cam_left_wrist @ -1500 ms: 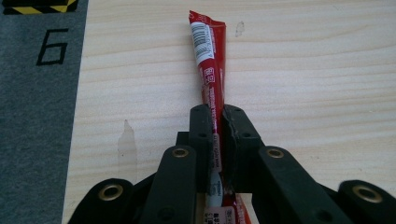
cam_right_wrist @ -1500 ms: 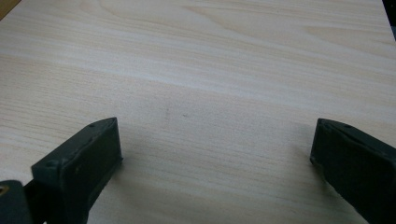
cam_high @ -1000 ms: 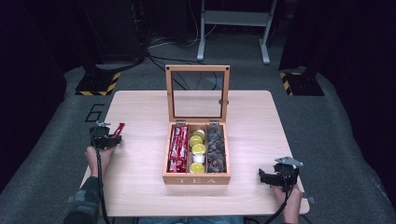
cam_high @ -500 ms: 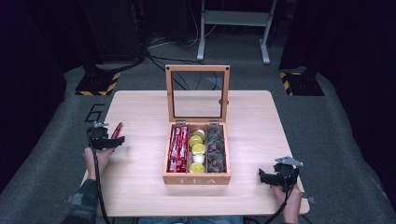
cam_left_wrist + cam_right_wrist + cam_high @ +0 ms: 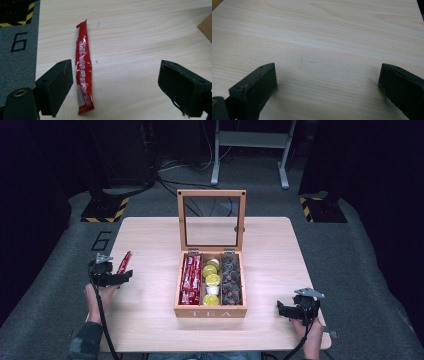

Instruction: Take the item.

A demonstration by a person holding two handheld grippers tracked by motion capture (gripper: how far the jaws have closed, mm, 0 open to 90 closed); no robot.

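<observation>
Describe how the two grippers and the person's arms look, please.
Both grippers, left and right, are black, each with two blocky jaws faced with dark pads. A grey three-cornered plate sits on top of each. A black cable trails back from the left one along the forearm. The left arm wears a dark, patterned sleeve.

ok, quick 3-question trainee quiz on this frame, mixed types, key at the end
1. True or false: the left gripper is shut on the red packet.
2. In the open tea box, which compartment holds the red packets? A left, B middle, C right.
3. Fill in: the right gripper is open over bare ____.

Key: 1 false, its jaws stand apart and the packet lies on the table beside its left jaw; 2 A; 3 table.
</observation>
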